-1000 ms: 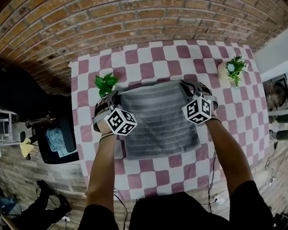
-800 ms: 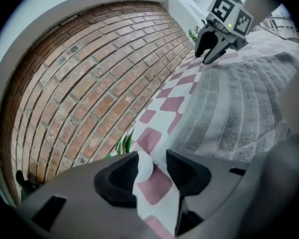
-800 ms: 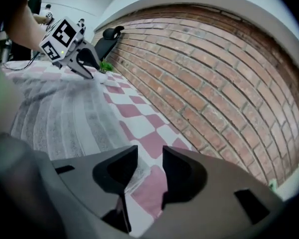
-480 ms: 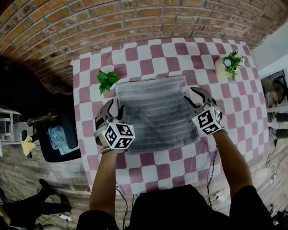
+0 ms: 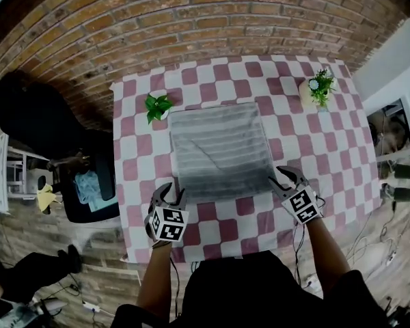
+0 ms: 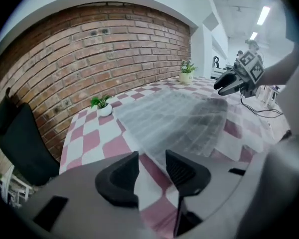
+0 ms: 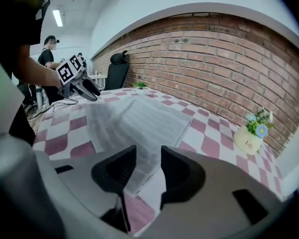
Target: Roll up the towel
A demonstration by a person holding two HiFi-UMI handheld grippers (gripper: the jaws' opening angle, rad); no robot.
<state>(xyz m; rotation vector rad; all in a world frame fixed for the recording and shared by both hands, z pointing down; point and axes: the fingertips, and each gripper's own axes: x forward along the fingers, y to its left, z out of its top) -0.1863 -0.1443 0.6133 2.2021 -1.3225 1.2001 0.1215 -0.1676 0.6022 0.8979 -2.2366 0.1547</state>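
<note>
The towel (image 5: pixel 220 149) lies spread flat in the middle of the table (image 5: pixel 133 149). The left gripper (image 5: pixel 171 193) and right gripper (image 5: pixel 281 178) hover just beside its near corners. Both have their jaws slightly apart and grip nothing; the left's jaws have just narrowed a little and the right's have just opened.

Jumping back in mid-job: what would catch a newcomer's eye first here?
A grey striped towel lies flat mid-table on the pink-and-white checked tablecloth. At its near corners hover the left gripper and right gripper; their jaws have just been opening, the left's then narrowing slightly, and grip nothing.
</note>
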